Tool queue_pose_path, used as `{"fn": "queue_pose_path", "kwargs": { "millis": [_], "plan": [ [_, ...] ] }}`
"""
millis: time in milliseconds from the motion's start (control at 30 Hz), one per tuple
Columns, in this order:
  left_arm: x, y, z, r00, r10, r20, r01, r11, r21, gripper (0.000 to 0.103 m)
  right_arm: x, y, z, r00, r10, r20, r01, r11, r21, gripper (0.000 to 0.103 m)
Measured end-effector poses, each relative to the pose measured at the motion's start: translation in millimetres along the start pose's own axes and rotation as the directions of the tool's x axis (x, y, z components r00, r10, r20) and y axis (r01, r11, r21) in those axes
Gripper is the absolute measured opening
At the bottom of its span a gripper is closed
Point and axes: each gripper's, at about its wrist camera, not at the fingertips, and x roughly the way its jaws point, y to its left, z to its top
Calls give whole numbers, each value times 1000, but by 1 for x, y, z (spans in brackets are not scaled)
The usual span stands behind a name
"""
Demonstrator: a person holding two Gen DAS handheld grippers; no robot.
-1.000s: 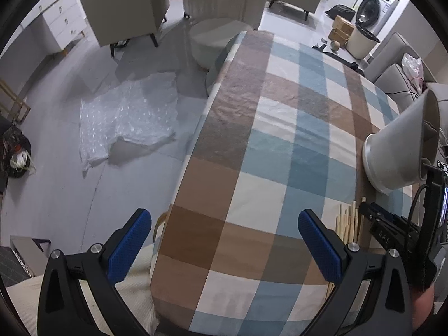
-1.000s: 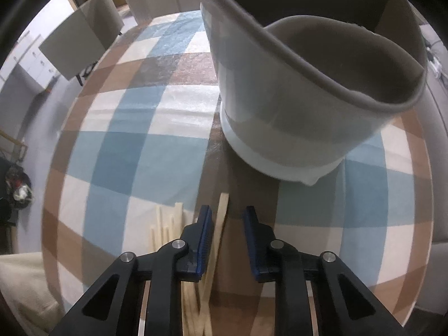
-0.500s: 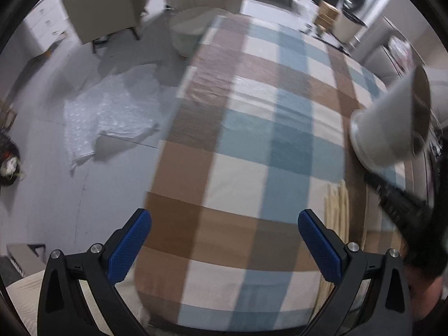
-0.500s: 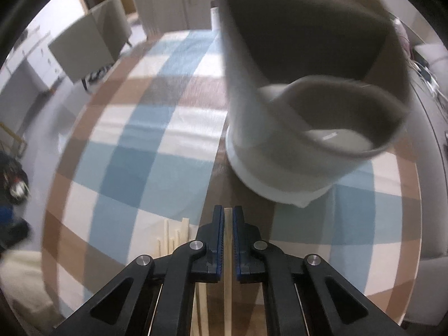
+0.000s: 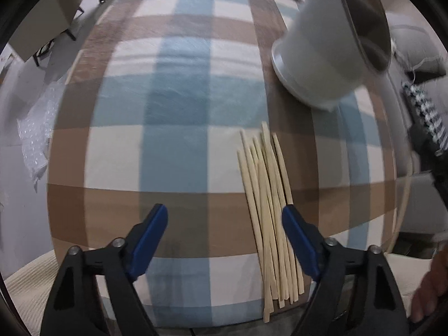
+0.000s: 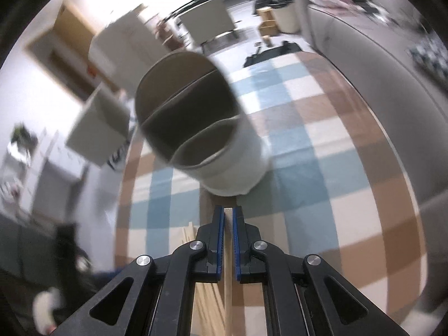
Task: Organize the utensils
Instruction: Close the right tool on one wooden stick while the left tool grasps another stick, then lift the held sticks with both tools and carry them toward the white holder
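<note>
Several pale wooden chopsticks (image 5: pixel 268 210) lie in a loose bundle on the checked tablecloth (image 5: pixel 173 106), near the front edge. My left gripper (image 5: pixel 225 224) hovers over their near ends with its jaws closing. The sticks sit just inside its right finger (image 5: pixel 296 238), and neither pad touches them. Behind the bundle stands a white utensil holder (image 5: pixel 322 50) with a grey, divided inside. My right gripper (image 6: pixel 228 212) is shut on a single chopstick (image 6: pixel 227 294), raised above the table and pointing at the holder (image 6: pixel 201 128). The rest of the bundle (image 6: pixel 190 232) shows below, to its left.
The table's front edge (image 5: pixel 212 316) runs just below the chopstick ends. Bubble wrap (image 5: pixel 36 140) lies on the floor to the left, with an armchair (image 5: pixel 42 14) beyond. A grey sofa (image 6: pixel 378 70) runs along the table's right side. A person's hand (image 5: pixel 431 288) shows at the lower right.
My left gripper has swung right over the chopstick bundle and its jaws have narrowed. My right gripper has shut on one chopstick and risen, so the holder now looks smaller and farther off.
</note>
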Motion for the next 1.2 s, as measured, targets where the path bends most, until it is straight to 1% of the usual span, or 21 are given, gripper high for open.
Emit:
{"fn": "queue_pose_path", "kwargs": {
  "millis": [33,133,200,300,367,433,500,567,600,733,833,1000,1067,1100,1167,1200],
  "plan": [
    [2,-3,0,1000,11,-4,-11,1000,4,72,-2,-10,0,1000,9,11,-10,999,38,5],
    [11,-7,-1,1000,19,-23,-19,1000,-2,71,3,-23,3,999,24,33,-28,992,120,5],
    [15,-11,2,999,43,-17,-43,999,-1,63,-1,-28,6,999,31,42,-37,987,154,5],
    [18,-17,7,998,64,-14,-64,998,9,55,-1,-30,10,998,38,51,-45,986,159,5],
    [18,-17,10,997,74,-7,-74,997,15,53,0,-28,10,998,37,59,-46,988,149,5],
    [16,-15,10,998,55,-9,-55,998,1,43,1,-30,12,997,46,65,-55,988,147,5],
    [15,-16,15,999,37,-12,-37,999,-5,21,4,-31,13,997,54,58,-62,986,156,5],
    [11,-15,15,999,36,-8,-36,999,-4,12,7,-31,15,997,50,58,-58,987,151,5],
    [9,-13,16,999,34,2,-34,999,-9,4,8,-30,15,997,44,56,-52,988,145,5],
    [0,-1,17,1000,-16,16,17,998,-66,0,11,-28,15,998,45,52,-52,989,137,5],
    [-8,0,14,998,-31,46,34,998,-54,0,12,-26,14,998,45,51,-52,990,133,5],
    [-37,5,12,991,-75,112,78,997,-26,0,12,-21,13,998,39,56,-45,993,113,5],
    [-47,12,10,987,-92,132,99,994,-48,0,10,-17,12,997,30,66,-36,996,87,5],
    [-51,21,11,987,-91,133,100,993,-58,0,9,-14,11,997,27,72,-32,997,73,5],
    [-56,30,8,987,-61,146,72,995,-73,0,9,-12,10,997,30,70,-34,997,65,5],
    [-55,33,7,989,-52,137,64,994,-88,0,10,-11,8,997,34,65,-39,997,66,5]
  ]
}}
